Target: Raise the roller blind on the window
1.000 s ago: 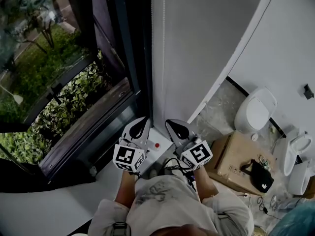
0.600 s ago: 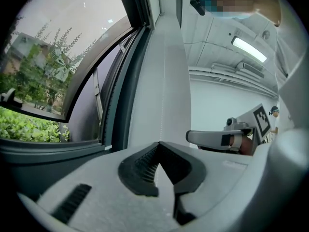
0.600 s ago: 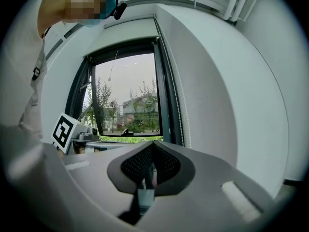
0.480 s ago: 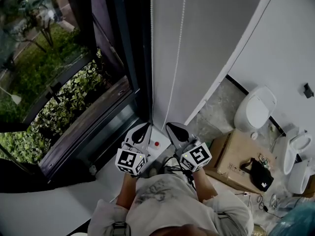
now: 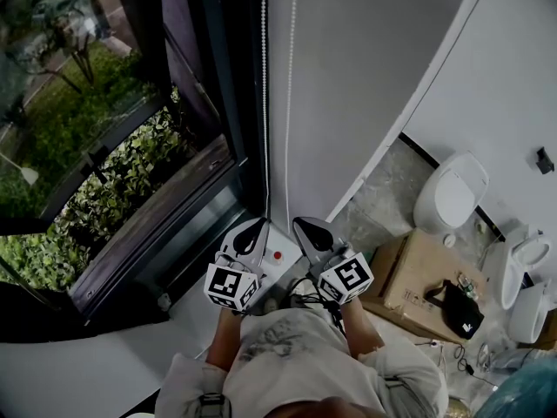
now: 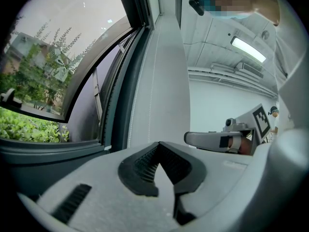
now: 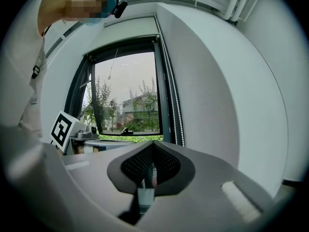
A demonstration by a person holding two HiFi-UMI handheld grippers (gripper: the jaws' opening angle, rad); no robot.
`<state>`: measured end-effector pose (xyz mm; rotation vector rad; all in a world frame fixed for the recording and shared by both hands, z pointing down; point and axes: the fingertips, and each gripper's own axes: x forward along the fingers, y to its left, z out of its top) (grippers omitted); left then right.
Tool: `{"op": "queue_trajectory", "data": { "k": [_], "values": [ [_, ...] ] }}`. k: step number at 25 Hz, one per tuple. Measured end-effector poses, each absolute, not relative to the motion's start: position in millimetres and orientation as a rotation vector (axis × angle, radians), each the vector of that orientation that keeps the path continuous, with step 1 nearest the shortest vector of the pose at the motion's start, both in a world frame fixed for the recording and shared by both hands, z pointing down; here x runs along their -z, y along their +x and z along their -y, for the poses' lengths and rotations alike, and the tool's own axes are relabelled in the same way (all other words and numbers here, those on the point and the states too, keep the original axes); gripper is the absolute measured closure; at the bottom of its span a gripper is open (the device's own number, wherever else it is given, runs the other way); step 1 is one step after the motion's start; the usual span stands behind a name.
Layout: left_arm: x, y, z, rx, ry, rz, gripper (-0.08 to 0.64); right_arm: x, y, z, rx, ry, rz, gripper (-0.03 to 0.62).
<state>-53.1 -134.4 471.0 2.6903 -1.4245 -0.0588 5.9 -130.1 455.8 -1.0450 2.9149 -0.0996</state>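
The white bead chain (image 5: 264, 103) of the blind hangs in two strands along the dark window frame (image 5: 222, 103), in front of the grey wall panel (image 5: 365, 85). No blind fabric covers the glass in any view. Both grippers sit low by the sill, below the chain and apart from it. My left gripper (image 5: 255, 225) is shut on nothing, its jaws meeting at the tip (image 6: 159, 146). My right gripper (image 5: 305, 224) is likewise shut and empty (image 7: 153, 146). In the right gripper view the bead chain (image 7: 178, 115) runs down the window's right edge.
A white box with a red button (image 5: 277, 255) rests on the sill between the grippers. To the right on the floor are a toilet (image 5: 451, 194), a cardboard box (image 5: 416, 284) and a black bag (image 5: 459, 313). Green plants (image 5: 104, 190) show outside.
Both grippers have dropped slightly toward the sill. A second chain strand appeared swinging out to the right and now hangs closer to the first strand.
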Motion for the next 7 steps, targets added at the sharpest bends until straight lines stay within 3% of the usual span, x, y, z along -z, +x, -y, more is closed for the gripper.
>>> {"op": "queue_trajectory", "data": {
  "k": [7],
  "values": [
    [-470.6, -53.9, 136.7, 0.056, 2.696, 1.425, 0.554, -455.6, 4.7, 132.4, 0.091, -1.048, -2.915, 0.584]
  ]
}}
